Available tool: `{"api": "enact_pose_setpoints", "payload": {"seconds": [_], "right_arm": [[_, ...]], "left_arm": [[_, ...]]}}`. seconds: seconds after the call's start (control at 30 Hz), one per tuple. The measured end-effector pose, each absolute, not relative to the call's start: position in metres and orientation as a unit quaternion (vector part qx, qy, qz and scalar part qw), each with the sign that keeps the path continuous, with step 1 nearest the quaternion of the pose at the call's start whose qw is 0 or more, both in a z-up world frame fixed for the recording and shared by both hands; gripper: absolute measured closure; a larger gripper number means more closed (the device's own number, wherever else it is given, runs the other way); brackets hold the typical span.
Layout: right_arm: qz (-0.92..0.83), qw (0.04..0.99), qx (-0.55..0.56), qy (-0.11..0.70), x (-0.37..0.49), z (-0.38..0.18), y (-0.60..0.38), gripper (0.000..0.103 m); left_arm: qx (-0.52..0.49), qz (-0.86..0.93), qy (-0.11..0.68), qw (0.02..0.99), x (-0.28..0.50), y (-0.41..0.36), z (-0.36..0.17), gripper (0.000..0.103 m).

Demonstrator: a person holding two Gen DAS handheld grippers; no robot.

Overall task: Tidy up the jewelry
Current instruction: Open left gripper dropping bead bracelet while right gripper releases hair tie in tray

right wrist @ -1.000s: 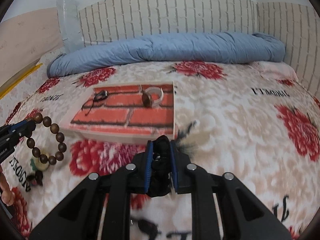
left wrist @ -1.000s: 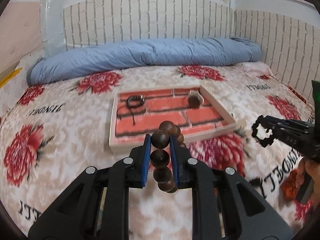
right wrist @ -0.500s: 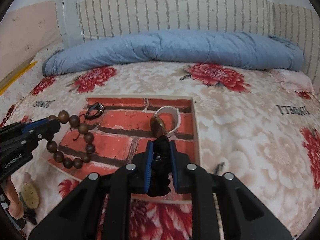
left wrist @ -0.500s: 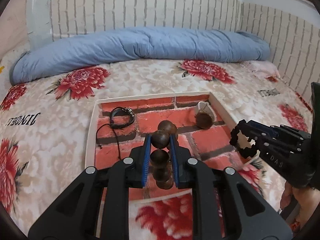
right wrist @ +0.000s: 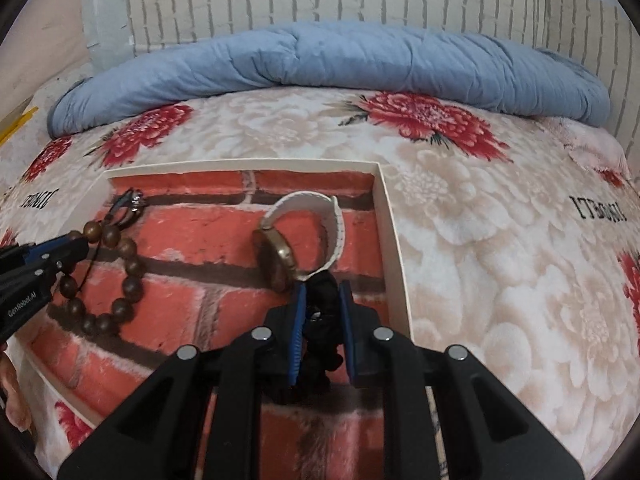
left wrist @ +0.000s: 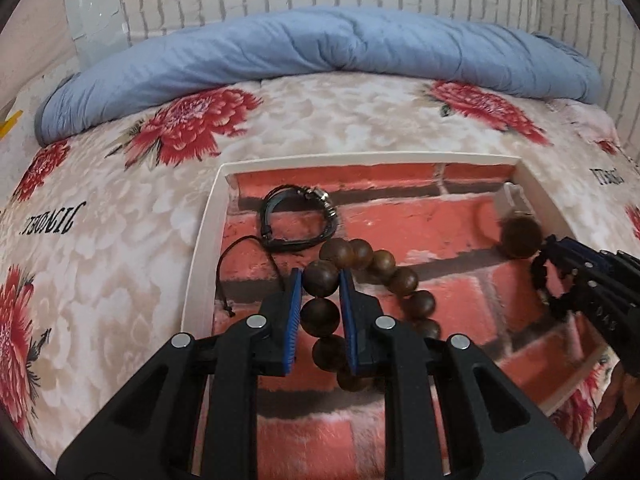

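Note:
A shallow white-rimmed tray (left wrist: 202, 236) (right wrist: 394, 232) with a red brick-pattern floor lies on the bed. My left gripper (left wrist: 320, 280) is shut on a brown wooden bead bracelet (left wrist: 404, 282) (right wrist: 130, 268), which hangs over the tray's middle. My right gripper (right wrist: 323, 292) is shut on a black bead bracelet (right wrist: 322, 320) (left wrist: 540, 280) above the tray's right part. Inside the tray lie a black cord bracelet (left wrist: 298, 218) (right wrist: 130, 202) at the back left and a watch (right wrist: 280, 260) (left wrist: 520, 236) with a white strap at the back right.
The flowered bedspread (left wrist: 120, 208) surrounds the tray. A rolled blue quilt (left wrist: 320, 52) lies along the brick-pattern wall behind. Part of a hand (right wrist: 12, 380) shows at the left edge of the right wrist view.
Both grippers have moved forward and down from in front of the tray to over it, each still gripping its bracelet. The tray now fills much more of both views.

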State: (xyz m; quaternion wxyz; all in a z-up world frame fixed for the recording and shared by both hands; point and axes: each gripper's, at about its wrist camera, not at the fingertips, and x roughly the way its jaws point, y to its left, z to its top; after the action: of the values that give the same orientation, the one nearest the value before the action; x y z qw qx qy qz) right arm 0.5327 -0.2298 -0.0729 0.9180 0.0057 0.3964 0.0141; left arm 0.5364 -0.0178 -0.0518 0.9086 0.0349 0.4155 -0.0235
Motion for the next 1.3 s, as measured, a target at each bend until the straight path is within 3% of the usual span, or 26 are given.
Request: {"api": "enact_pose_setpoints", "payload": {"seconds": [0.63,0.67,0.77,0.83,0.93,1.07,1.17,1.3], "right_arm": [[0.014,0.910,0.010,0.414,0.558,-0.084,-0.230,0.083],[0.014,0.909,0.009,0.417,0.559,-0.084,-0.229,0.080],[0.019,0.905,0.002,0.424,0.557,-0.081,-0.227,0.052],[0.031,0.904,-0.008,0.426,0.552,-0.077,-0.225,0.049],[0.048,0.905,-0.018,0.422,0.540,-0.066,-0.224,0.034],[0.053,0.910,-0.018,0.411,0.521,-0.043,-0.227,0.024],[0.047,0.917,-0.029,0.396,0.504,-0.023,-0.228,0.022],[0.025,0.929,-0.037,0.368,0.480,0.001,-0.231,0.012]], "left_arm": [[0.077,0.003,0.442,0.893,0.561,-0.027,-0.076,0.083],[0.081,0.003,0.443,0.893,0.561,-0.028,-0.076,0.077],[0.085,0.003,0.438,0.895,0.558,-0.030,-0.070,0.054],[0.091,0.002,0.427,0.900,0.552,-0.031,-0.062,0.045],[0.104,0.001,0.413,0.905,0.541,-0.034,-0.048,0.034],[0.102,-0.007,0.389,0.916,0.519,-0.027,-0.017,0.009],[0.099,-0.020,0.374,0.922,0.494,-0.012,0.009,0.005],[0.104,-0.014,0.364,0.925,0.465,0.011,0.032,0.005]]}}
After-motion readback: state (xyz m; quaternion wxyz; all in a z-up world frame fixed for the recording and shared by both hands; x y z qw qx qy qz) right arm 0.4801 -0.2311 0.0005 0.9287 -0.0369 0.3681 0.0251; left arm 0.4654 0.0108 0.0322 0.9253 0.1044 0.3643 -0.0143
